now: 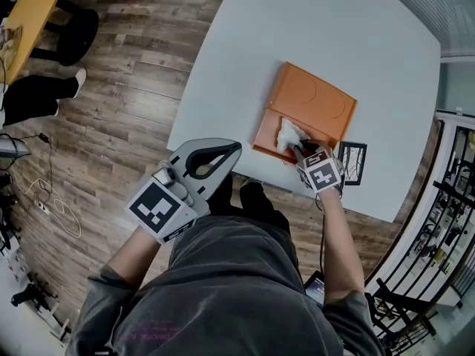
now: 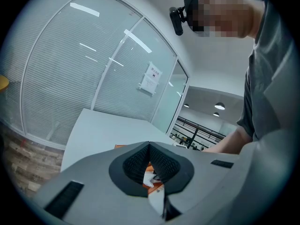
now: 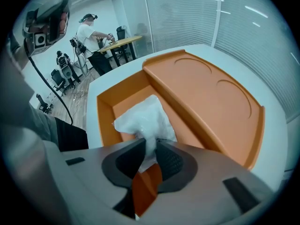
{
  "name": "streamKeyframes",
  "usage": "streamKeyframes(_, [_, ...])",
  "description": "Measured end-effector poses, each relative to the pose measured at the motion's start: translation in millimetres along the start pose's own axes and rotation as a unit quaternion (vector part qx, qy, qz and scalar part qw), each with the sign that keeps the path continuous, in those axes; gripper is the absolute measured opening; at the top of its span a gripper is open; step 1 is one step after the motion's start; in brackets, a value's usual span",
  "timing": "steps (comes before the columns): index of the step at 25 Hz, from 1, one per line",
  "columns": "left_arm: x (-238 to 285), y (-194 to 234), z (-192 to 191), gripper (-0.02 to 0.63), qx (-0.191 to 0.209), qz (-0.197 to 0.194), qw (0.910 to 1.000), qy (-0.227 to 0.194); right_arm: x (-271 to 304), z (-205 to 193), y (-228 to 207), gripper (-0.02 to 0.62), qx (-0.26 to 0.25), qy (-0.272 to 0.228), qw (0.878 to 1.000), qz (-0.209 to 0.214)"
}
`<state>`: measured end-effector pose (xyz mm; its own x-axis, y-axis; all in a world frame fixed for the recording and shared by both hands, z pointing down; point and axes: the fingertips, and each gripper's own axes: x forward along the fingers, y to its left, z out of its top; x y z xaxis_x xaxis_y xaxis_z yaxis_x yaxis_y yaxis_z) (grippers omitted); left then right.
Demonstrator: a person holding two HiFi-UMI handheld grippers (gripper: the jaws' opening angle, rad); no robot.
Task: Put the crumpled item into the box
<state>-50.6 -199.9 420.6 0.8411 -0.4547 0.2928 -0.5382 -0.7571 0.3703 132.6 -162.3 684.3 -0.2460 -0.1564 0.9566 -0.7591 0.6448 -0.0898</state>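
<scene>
An orange box [image 1: 266, 138] lies open on the white table [image 1: 349, 43], its lid [image 1: 315, 99] folded back on the far side. A white crumpled item [image 1: 289, 133] rests inside the box. My right gripper [image 1: 300, 152] reaches over the box's near wall and is shut on the item's near end. In the right gripper view the crumpled item [image 3: 143, 118] narrows to a neck between the pads of the right gripper [image 3: 151, 146], over the box floor [image 3: 123, 102]. My left gripper [image 1: 236, 148] hangs off the table's near edge, shut and holding nothing, also in its own view [image 2: 149, 146].
A black wire frame [image 1: 352, 162] lies on the table just right of the box. The table's near edge runs close to my body, with wood floor [image 1: 126, 110] to the left. A seated person's legs [image 1: 37, 95] and a yellow table [image 1: 30, 13] are far left; a railing [image 1: 445, 221] stands right.
</scene>
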Motion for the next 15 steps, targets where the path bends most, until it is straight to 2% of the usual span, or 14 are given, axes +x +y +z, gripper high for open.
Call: streamKeyframes(15, [17, -22, 8, 0.011, 0.018, -0.023, 0.9995, 0.005, -4, 0, 0, 0.121, 0.010, -0.036, 0.999, 0.002])
